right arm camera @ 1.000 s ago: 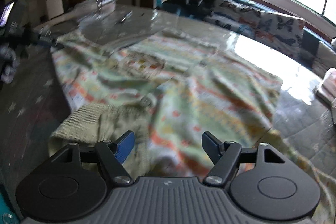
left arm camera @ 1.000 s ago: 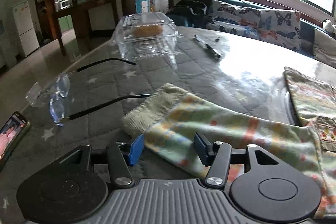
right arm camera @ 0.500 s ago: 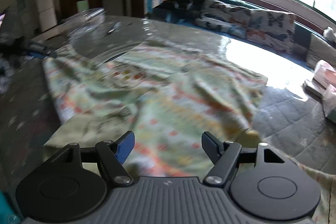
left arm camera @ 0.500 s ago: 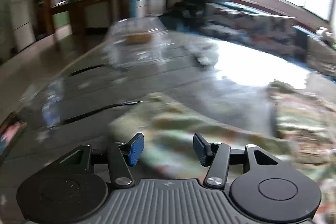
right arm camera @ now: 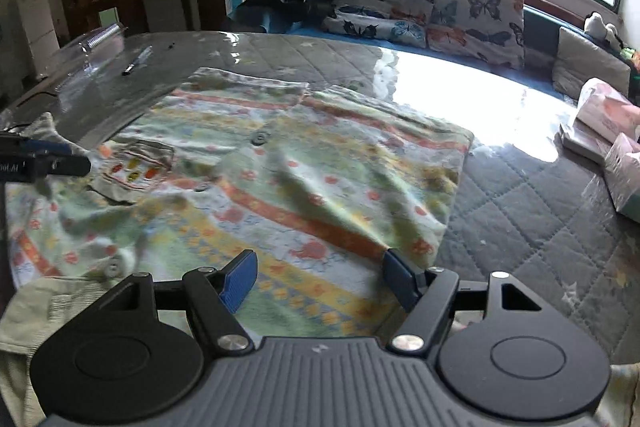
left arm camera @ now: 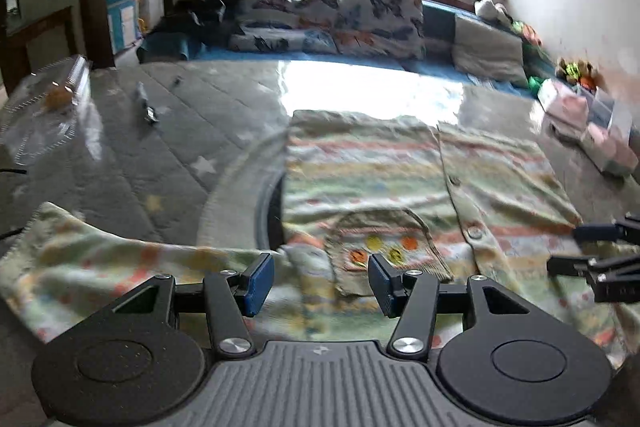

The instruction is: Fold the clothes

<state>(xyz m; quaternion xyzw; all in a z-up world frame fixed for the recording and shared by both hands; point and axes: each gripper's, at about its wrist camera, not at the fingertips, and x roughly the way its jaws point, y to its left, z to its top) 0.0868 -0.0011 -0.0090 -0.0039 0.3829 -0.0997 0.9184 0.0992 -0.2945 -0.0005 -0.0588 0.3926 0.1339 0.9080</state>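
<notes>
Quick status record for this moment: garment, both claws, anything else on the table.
garment: striped cardigan spread on the table, buttons showing, small pocket on its front
left claw: open, over the cardigan, nothing gripped
right claw: open, over the cardigan, nothing gripped
other items: clear plastic box, pen, tissue packs

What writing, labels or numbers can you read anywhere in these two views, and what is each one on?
"ool.AI", the start cut off by the frame edge: on the left gripper seen in the right wrist view.
The small emblem on the right gripper body is no readable text.
The pink packs on the table: print too blurred to read.
</notes>
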